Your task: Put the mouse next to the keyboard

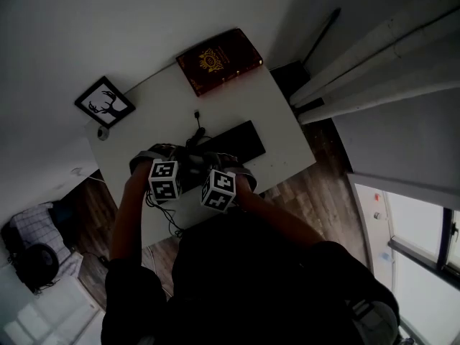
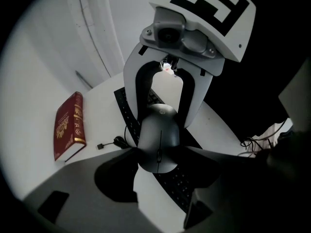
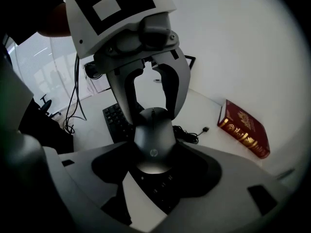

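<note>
A dark grey mouse (image 2: 159, 140) hangs above the black keyboard (image 1: 233, 141) on the small white table (image 1: 277, 113). Both grippers meet at it from opposite ends. My left gripper (image 2: 159, 158) is shut on the end with the scroll wheel. My right gripper (image 3: 152, 160) is shut on the logo end of the mouse (image 3: 152, 139). In the head view the two marker cubes sit side by side near the table's front edge, left gripper (image 1: 176, 168) and right gripper (image 1: 208, 171), and the mouse itself is hidden between them.
A dark red book (image 1: 219, 60) lies at the table's far end. A loose black cable (image 1: 198, 124) with a plug curls behind the keyboard. A framed deer picture (image 1: 105, 102) stands at the left edge. More cables (image 1: 162, 207) hang off the front left.
</note>
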Tool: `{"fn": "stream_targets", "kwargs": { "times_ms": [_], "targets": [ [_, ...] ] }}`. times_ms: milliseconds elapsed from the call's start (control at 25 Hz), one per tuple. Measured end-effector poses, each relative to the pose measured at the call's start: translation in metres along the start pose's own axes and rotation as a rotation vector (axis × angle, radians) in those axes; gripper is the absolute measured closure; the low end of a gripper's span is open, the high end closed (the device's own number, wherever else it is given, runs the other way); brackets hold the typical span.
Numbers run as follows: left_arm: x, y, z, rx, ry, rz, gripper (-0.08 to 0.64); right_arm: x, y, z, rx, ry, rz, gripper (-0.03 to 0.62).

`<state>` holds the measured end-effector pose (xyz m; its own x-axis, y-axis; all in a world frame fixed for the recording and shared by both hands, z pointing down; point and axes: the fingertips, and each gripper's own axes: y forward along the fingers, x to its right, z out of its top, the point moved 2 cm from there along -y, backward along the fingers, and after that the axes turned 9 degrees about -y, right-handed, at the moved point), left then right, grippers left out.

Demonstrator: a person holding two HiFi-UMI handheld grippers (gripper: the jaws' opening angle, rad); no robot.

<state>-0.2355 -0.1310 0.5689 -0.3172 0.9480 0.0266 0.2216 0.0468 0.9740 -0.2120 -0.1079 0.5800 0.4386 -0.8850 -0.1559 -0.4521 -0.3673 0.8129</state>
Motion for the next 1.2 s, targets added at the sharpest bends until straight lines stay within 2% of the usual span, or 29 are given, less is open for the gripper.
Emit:
{"fn": "stream_targets", "kwargs": {
  "times_ms": [320, 680, 1200],
  "targets": [
    [-0.026, 0.028, 0.064, -0.033, 0.109, -0.060, 0.295, 0.029, -0.015, -0.061, 0.018, 0.127, -0.041, 0.295],
    [-0.052, 0.050, 0.126, -0.066, 0.256, -0.067, 0.295, 0.058, -0.046, -0.117, 0.010, 0.234, -0.127, 0.295],
    [-0.072, 0.085, 0.212, -0.066, 0.446, -0.107, 0.295, 0.082, -0.080, -0.196, -0.028, 0.397, -0.240, 0.295]
  ]
}}
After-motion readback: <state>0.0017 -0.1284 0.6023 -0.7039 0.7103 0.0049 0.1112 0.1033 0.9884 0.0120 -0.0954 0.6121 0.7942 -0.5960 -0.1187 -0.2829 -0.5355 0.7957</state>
